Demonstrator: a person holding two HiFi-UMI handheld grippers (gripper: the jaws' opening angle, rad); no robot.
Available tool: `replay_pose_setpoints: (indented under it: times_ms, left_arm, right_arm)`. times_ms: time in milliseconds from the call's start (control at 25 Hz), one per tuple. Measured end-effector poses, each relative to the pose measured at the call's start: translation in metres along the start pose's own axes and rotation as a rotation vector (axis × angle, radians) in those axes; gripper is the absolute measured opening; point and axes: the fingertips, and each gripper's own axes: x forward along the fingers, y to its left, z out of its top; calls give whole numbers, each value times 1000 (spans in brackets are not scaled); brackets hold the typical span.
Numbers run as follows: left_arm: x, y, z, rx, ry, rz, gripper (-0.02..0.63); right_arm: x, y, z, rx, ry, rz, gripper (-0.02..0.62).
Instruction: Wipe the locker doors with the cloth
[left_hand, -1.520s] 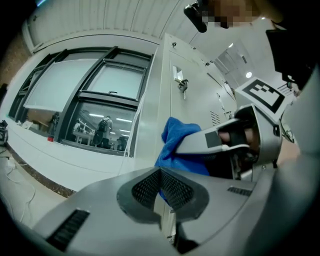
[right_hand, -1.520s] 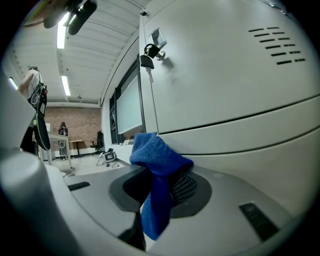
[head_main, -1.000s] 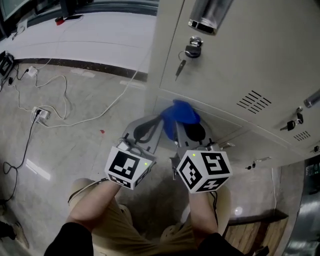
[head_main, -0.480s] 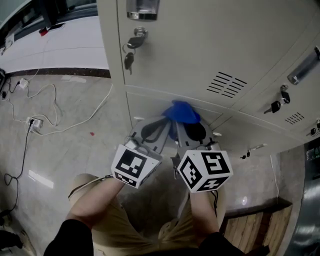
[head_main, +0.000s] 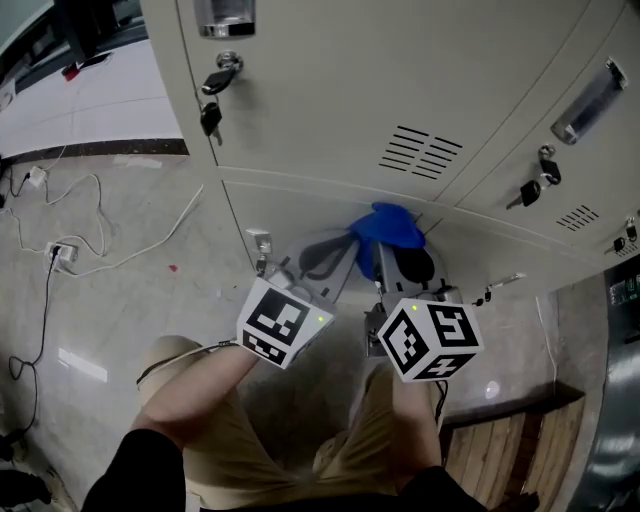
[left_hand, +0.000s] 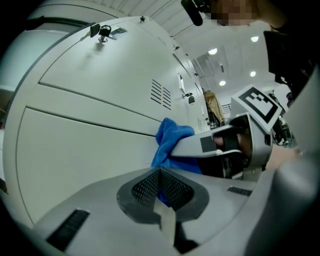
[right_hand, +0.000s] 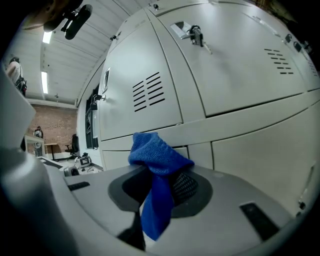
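Observation:
Beige locker doors (head_main: 330, 100) with vent slots rise in front of me. A crumpled blue cloth (head_main: 388, 225) is clamped in my right gripper (head_main: 400, 262), which is shut on it. The cloth sits at the seam between an upper and a lower door; contact is unclear. In the right gripper view the cloth (right_hand: 157, 155) bulges over the right gripper (right_hand: 162, 172) and hangs down between its jaws. My left gripper (head_main: 325, 255) is just left of it, shut and empty. In the left gripper view the left gripper (left_hand: 161, 172) points at a door (left_hand: 90, 100), with the cloth (left_hand: 170, 137) beyond.
Keys hang from the locks (head_main: 212, 115) (head_main: 530, 190), and a metal handle (head_main: 225, 15) sticks out above. White cables and a power strip (head_main: 55, 250) lie on the floor at left. A wooden pallet (head_main: 500, 450) sits at lower right. The person's legs are below the grippers.
Both grippers and the cloth have moved right along the lockers, from under the keyed lock's column toward the vented door. The hold on the cloth is unchanged.

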Motion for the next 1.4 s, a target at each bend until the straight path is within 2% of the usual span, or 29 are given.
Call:
replay_pose_setpoints:
  times_ms: [120,200,480,600,680,840,1040,1240,1400]
  left_arm:
    - [9,-2,-2,-87,-7,-1,9]
    - [11,-3,-7,-116,-7,3,9]
    - [1,-4,-11,-108,-8,-17,9]
    - [-10,4,-11,-126,-16,-2,9]
    - [-21,13,-14,-124,-14,14,9]
    - [-52,37,-16,-136,-4,57,9]
    - [-97,80,-10,-211,-30,170,9]
    - [-136,126,-21,-228,-21,315,9]
    - [-155,147,-11,-223,-45,373,9]
  right_arm:
    - [-8,-16,1,6,-6,-41,89]
    - [-14,-25,0,4,-8,-70,90]
    - [-22,-42,-1,36,-52,-156,89]
    - [-22,-29,-6,-33,-71,-187,89]
    - [-18,-10,-11,-75,-73,-148,89]
    - [1,36,-31,-57,-37,-4,89]
    - [30,89,-54,-42,16,123,89]
    - [53,130,-67,-72,51,193,89]
    - [69,159,-78,-73,69,238,89]
